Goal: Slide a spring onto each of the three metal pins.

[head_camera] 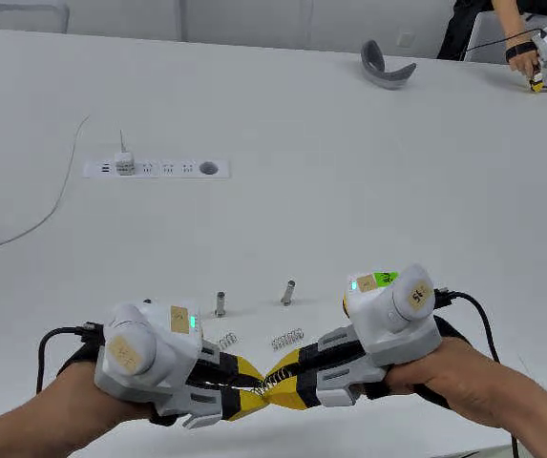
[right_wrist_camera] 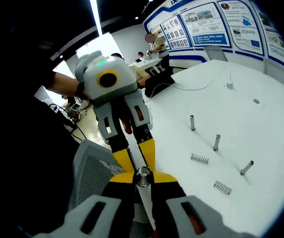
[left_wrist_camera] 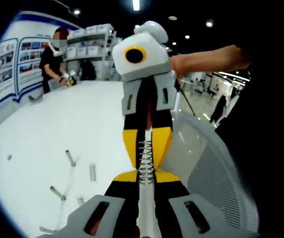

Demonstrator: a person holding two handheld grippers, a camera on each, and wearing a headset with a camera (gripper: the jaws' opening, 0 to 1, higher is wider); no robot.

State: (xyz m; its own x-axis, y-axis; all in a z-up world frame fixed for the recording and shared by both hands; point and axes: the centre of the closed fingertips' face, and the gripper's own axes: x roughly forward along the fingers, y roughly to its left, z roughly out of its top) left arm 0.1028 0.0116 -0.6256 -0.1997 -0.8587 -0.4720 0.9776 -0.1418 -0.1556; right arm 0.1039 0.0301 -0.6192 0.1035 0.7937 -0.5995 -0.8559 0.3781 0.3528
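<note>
Left gripper [head_camera: 252, 393], right gripper [head_camera: 284, 376] tip-to-tip on spring [head_camera: 268, 381], seemingly, near table [head_camera: 283, 431] edge.

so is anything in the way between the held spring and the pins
Nothing visible blocks it. The spring is held between the left gripper and right gripper; the pins stand beyond on open table. Two loose springs lie flat between, likely low enough to pass over.

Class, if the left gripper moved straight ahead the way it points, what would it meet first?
The left gripper would first meet the small coiled metal spring at its tips, then probably the facing right gripper.
</note>
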